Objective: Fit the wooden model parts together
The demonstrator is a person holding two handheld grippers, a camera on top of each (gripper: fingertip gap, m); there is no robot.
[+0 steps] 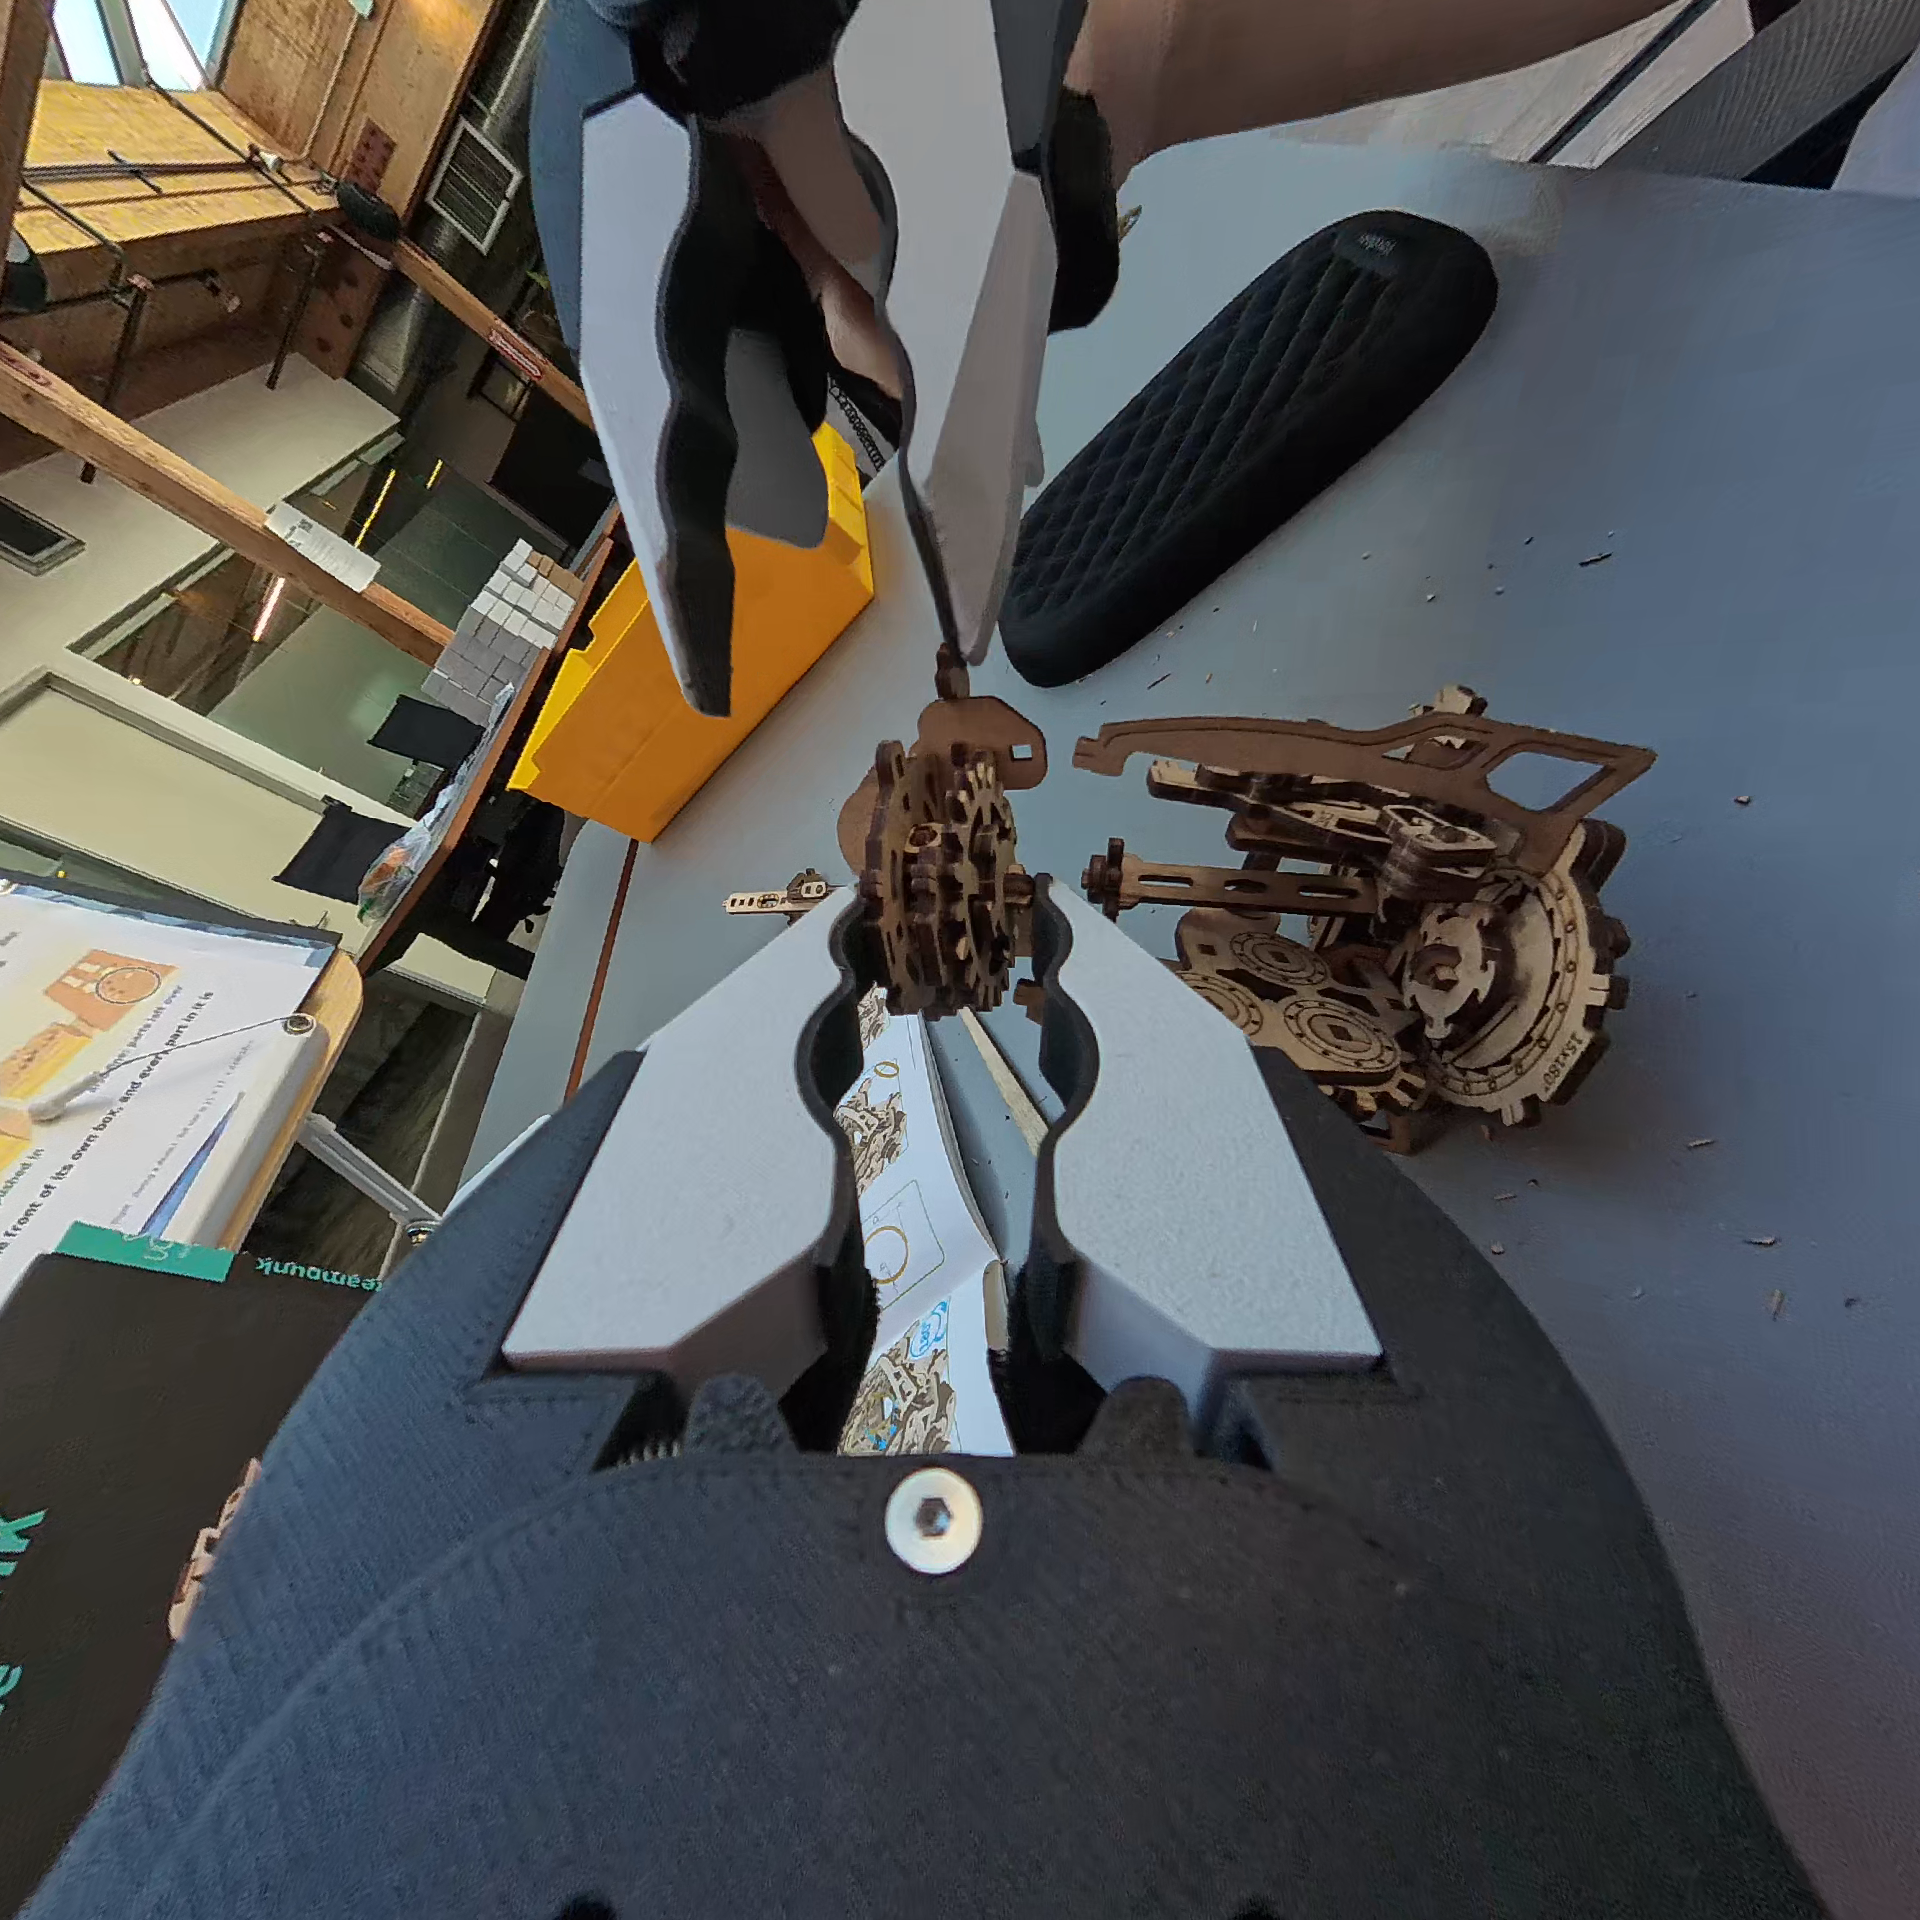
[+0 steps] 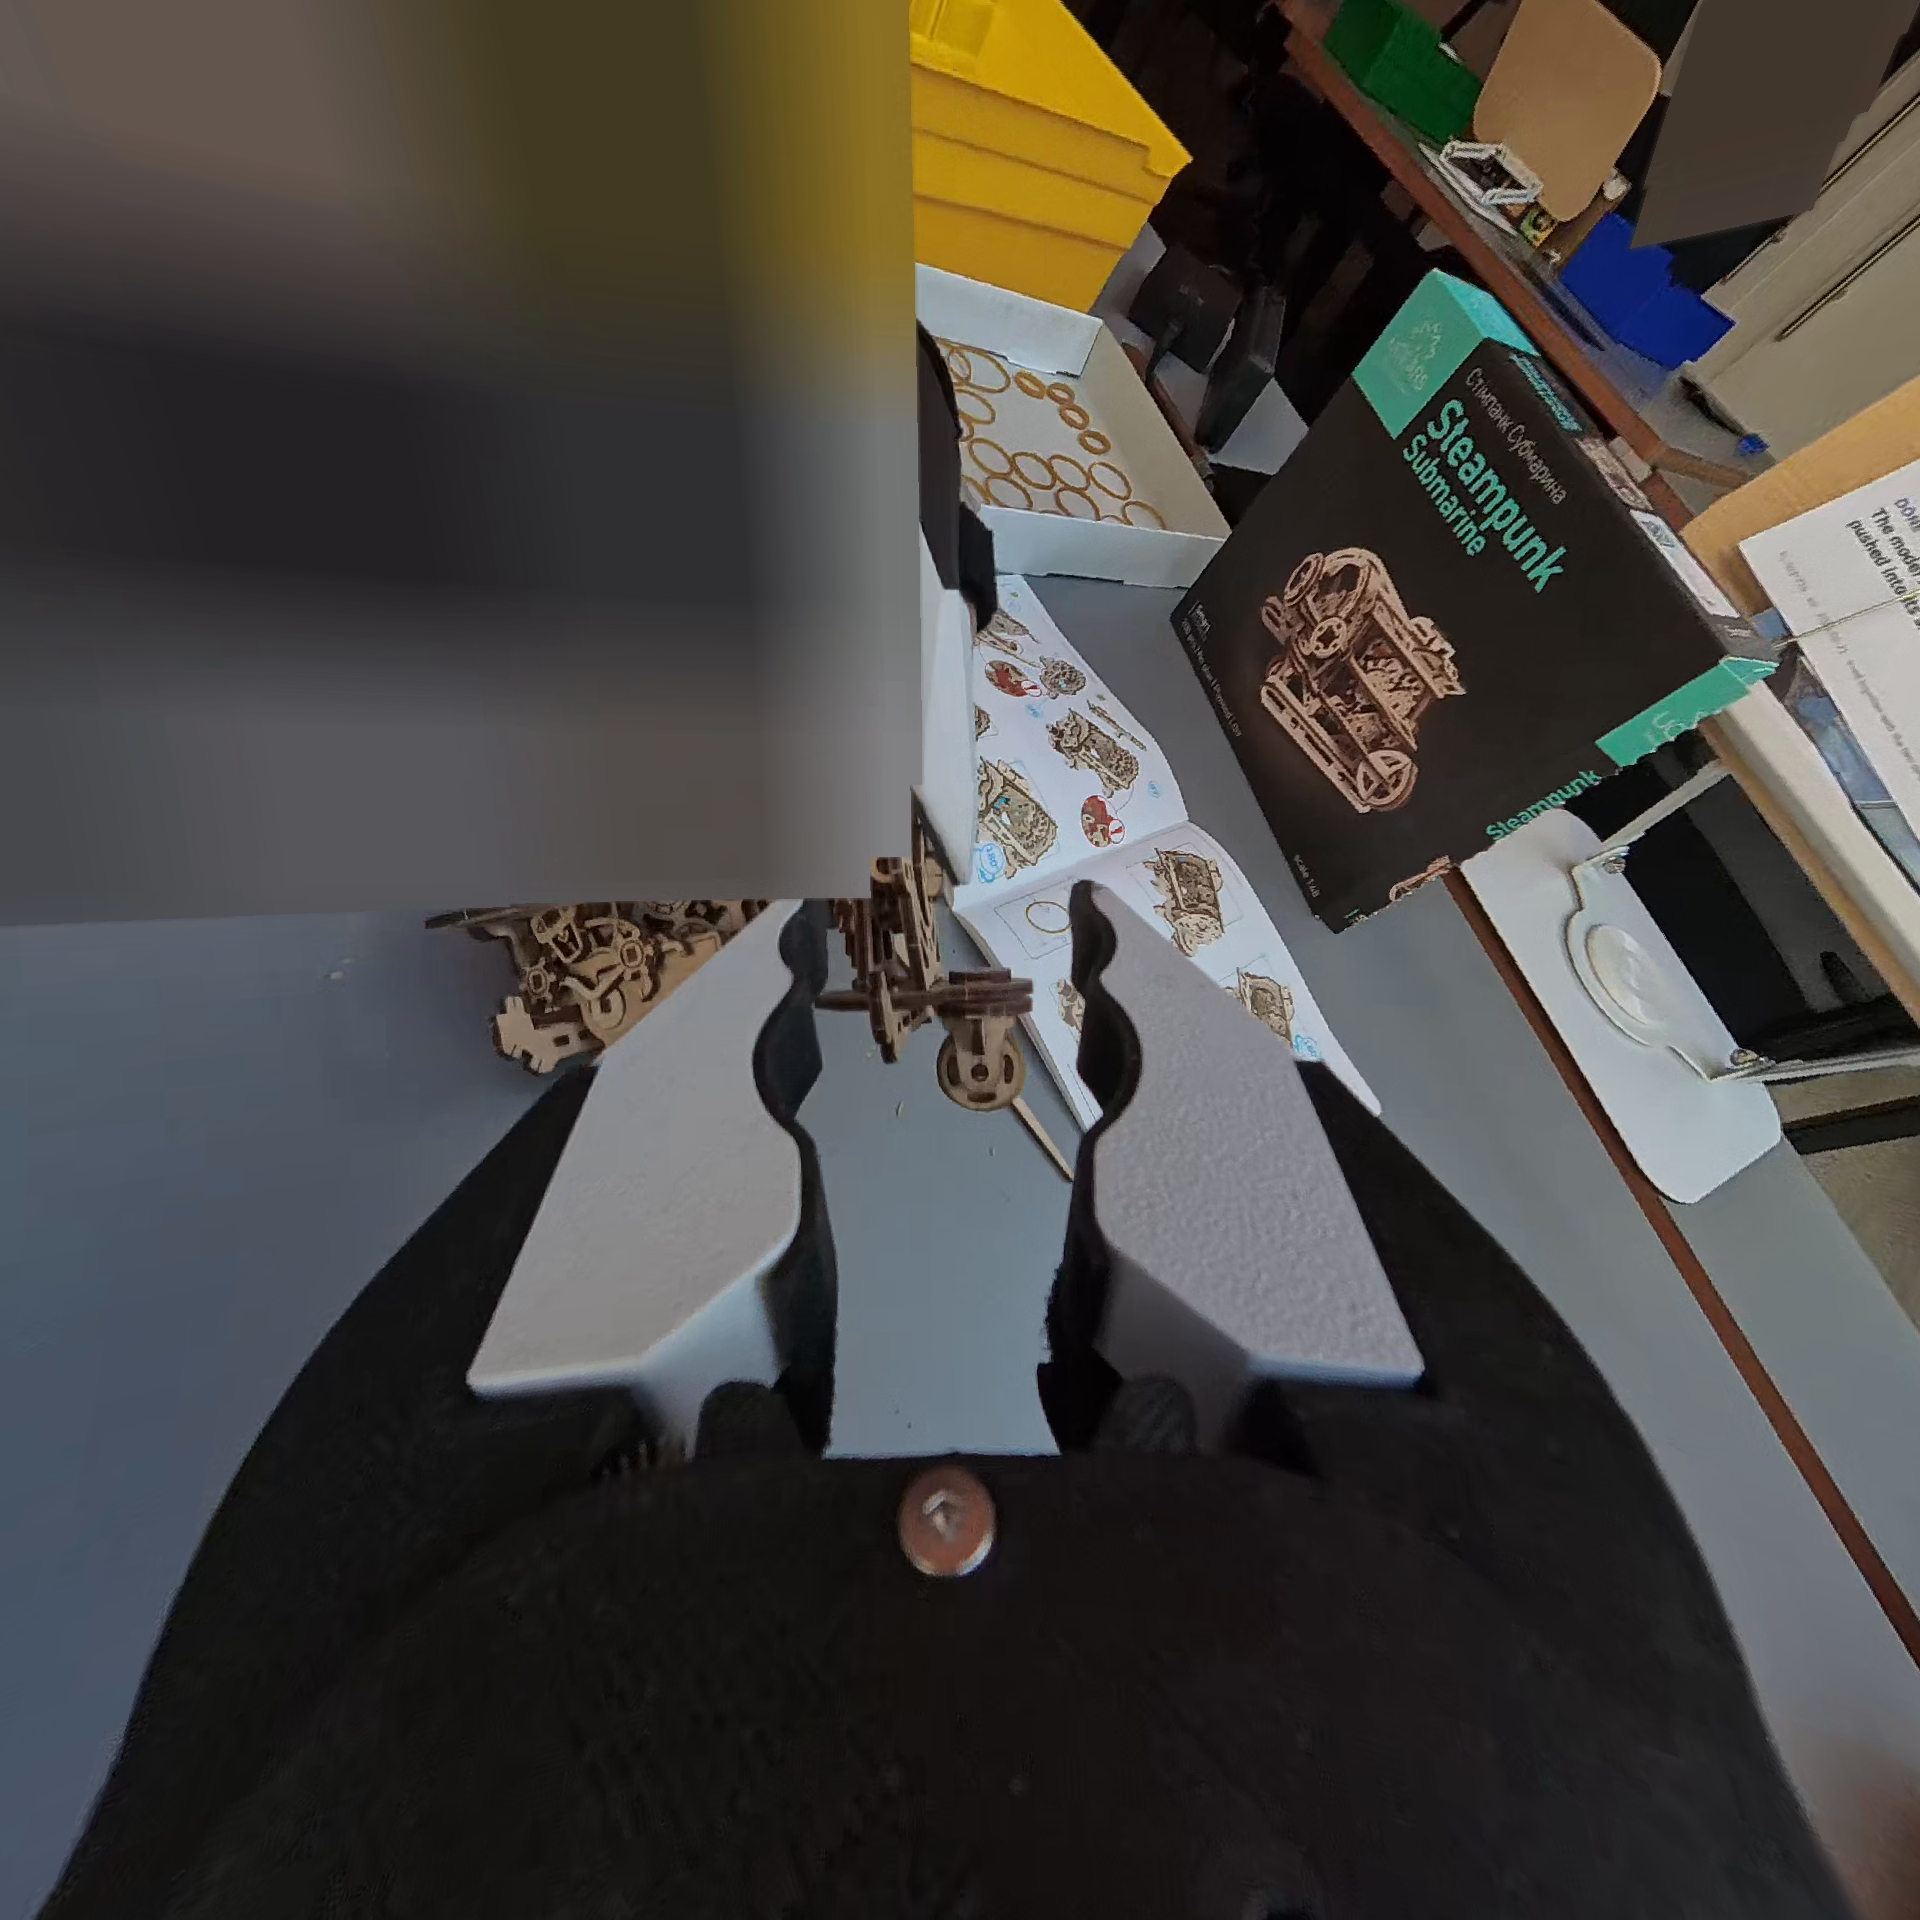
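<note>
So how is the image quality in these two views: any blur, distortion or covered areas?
Left wrist view: sharp, strong wide-angle bending at the edges; the gear assembly between the left gripper fingers is crisp. Right wrist view: a big blurred patch covers the upper left, added afterwards; the right gripper body looks soft, the model box clear.
</note>
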